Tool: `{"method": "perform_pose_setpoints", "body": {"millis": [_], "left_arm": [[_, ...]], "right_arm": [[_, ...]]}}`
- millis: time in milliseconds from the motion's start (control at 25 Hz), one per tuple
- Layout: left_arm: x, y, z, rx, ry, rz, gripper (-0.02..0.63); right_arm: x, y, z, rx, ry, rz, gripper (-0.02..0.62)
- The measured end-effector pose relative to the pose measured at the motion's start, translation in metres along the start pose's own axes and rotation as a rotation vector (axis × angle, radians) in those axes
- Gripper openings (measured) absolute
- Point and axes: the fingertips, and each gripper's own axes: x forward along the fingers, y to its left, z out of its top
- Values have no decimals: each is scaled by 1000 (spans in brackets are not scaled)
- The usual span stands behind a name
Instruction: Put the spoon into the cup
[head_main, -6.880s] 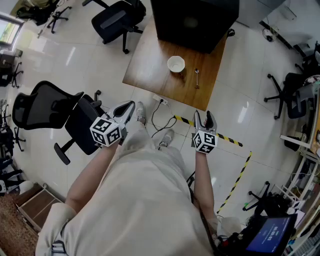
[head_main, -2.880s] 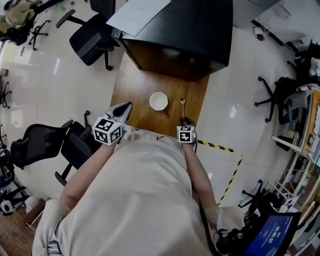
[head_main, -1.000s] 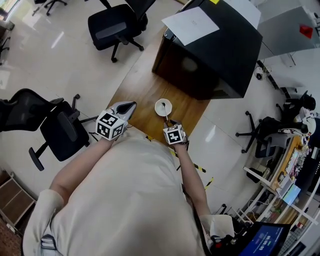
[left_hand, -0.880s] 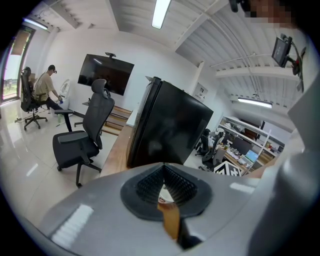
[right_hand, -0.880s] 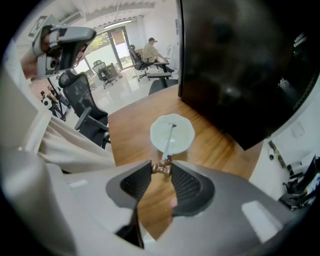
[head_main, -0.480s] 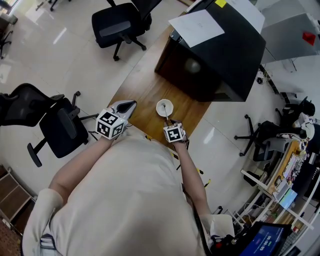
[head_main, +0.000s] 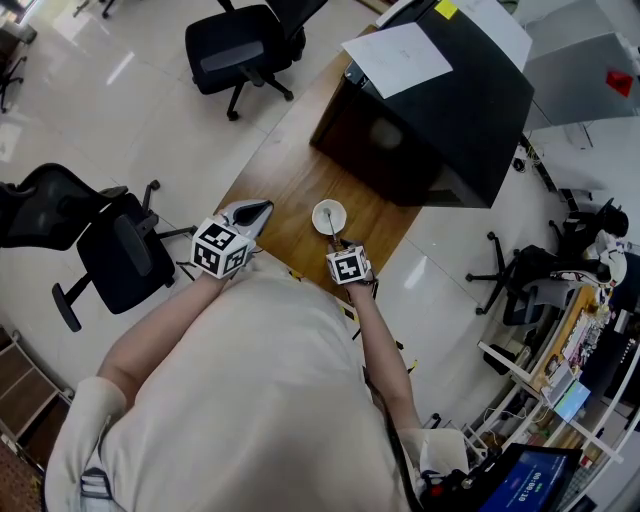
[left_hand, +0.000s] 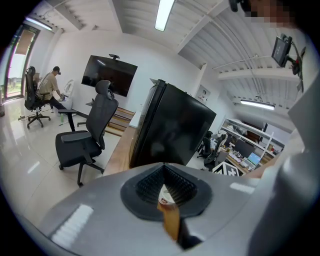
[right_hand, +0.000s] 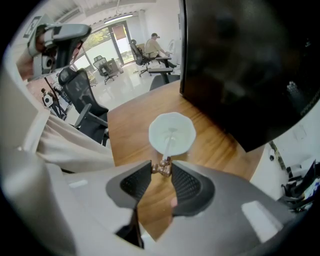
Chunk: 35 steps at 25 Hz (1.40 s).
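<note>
A white cup (head_main: 329, 214) stands on the wooden table (head_main: 290, 185). My right gripper (head_main: 338, 243) is just in front of it, pointing steeply down and shut on the brown end of the spoon's handle. The metal spoon (right_hand: 168, 142) slants forward from the right gripper (right_hand: 162, 167), and its bowl lies inside the cup (right_hand: 180, 131). Shut with nothing in it, my left gripper (head_main: 258, 211) hangs over the table's near left edge. In the left gripper view, the left gripper (left_hand: 164, 172) shows a sliver of table between its closed jaws.
A large black cabinet (head_main: 430, 110) with a sheet of paper (head_main: 400, 58) on top stands at the table's far end, close behind the cup. Black office chairs (head_main: 235, 45) (head_main: 110, 260) stand on the tiled floor to the left.
Earlier the spoon lay on the table to the right of the cup; my right gripper took it and brought it to the cup. Over the last second nothing has visibly moved.
</note>
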Motion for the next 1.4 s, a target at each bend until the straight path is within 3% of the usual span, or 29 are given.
{"method": "perform_pose_setpoints", "body": {"millis": [440,600,800,1400], "left_arm": [[-3,2,-1,-6,-5,7,0],[-3,2,0,-6,-6,7,0],[-3,3,-1,-9,-6,9,0],[-6,7,0,-15,-11,18,0]], "right_arm": [[7,2,-10,22,50,5,127],[2,1,9,-20,-5,5,127],[10,1,-12,34,64,15,127],[20,-4,-8,33,72,6,127]]}}
